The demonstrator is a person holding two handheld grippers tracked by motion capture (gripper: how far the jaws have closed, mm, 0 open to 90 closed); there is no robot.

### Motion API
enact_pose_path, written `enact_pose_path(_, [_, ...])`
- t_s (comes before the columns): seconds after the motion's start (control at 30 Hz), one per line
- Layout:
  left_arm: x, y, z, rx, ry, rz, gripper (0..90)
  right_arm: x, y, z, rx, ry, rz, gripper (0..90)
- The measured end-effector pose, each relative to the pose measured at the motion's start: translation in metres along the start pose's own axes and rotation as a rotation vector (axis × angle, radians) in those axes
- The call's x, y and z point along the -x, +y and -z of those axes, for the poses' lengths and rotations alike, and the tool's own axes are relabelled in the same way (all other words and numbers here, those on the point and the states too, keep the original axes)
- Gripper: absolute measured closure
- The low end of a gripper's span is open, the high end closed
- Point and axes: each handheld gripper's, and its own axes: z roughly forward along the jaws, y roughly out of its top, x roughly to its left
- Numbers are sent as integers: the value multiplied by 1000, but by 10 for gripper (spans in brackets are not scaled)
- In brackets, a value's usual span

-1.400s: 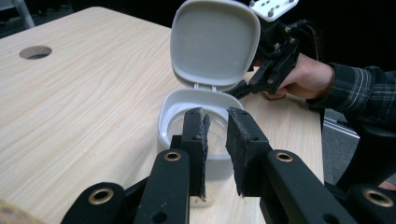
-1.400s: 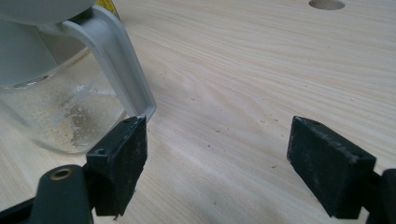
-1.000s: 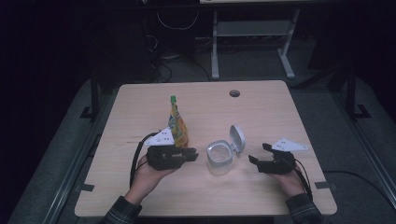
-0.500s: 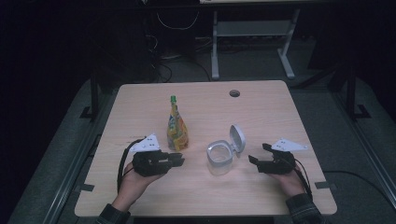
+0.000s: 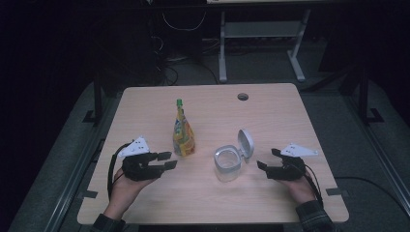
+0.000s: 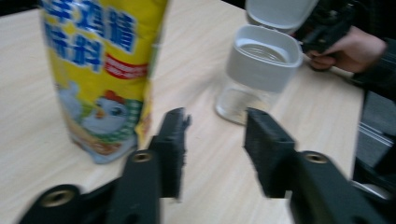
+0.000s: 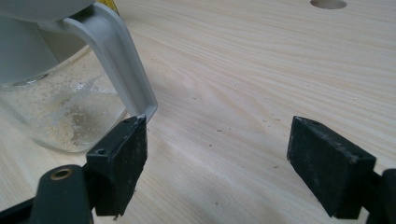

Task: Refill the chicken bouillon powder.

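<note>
Two grippers sit low over the table [image 5: 290, 111], both with their jaws apart and holding nothing. A second ago the left gripper [image 5: 164, 161] was up against the seasoning pouch [image 5: 183, 136]; now it has drawn back toward the person and stands just beside the pouch, which is upright on its own near the table's middle. The right gripper [image 5: 265, 160] has not moved and waits just right of the clear jar [image 5: 227, 163], whose grey lid [image 5: 245, 142] is flipped open. Judging from this, the pouch has been released and a new grasp is likely next.
</note>
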Motion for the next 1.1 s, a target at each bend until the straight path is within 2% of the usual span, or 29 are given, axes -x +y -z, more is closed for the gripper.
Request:
enact_pose_path(0.07, [-3, 1, 0, 2, 12, -4, 468, 0, 0, -1, -4, 0, -1, 197])
enact_pose_path(0.13, [-5, 3, -1, 6, 15, 12, 432, 0, 0, -1, -3, 1, 0, 197])
enact_pose_path(0.3, [-8, 13, -3, 20, 60, 20, 343, 0, 0, -1, -6, 0, 2, 197])
enact_pose_path(0.47, [-9, 26, -12, 28, 103, 16, 277, 0, 0, -1, -6, -1, 2, 197])
enact_pose_path(0.8, [-16, 35, -34, 33, 163, 4, 196, 0, 0, -2, -7, 1, 0, 198])
enact_pose_path(0.83, [-16, 36, -37, 35, 169, 10, 193, 0, 0, -2, -8, 1, -2, 198])
enact_pose_path(0.93, [-18, 38, -44, 33, 189, -8, 182, 0, 0, -2, -7, 0, -4, 198])
enact_pose_path(1.0, [-18, 39, -49, 41, 194, 7, 179, 0, 0, -2, -8, 0, -3, 198])
enact_pose_path(1.07, [-19, 41, -53, 37, 207, -6, 179, 0, -1, -2, -8, 1, -3, 197])
enact_pose_path(1.1, [-19, 41, -55, 37, 208, 1, 179, 0, -1, -2, -7, 1, -3, 197])
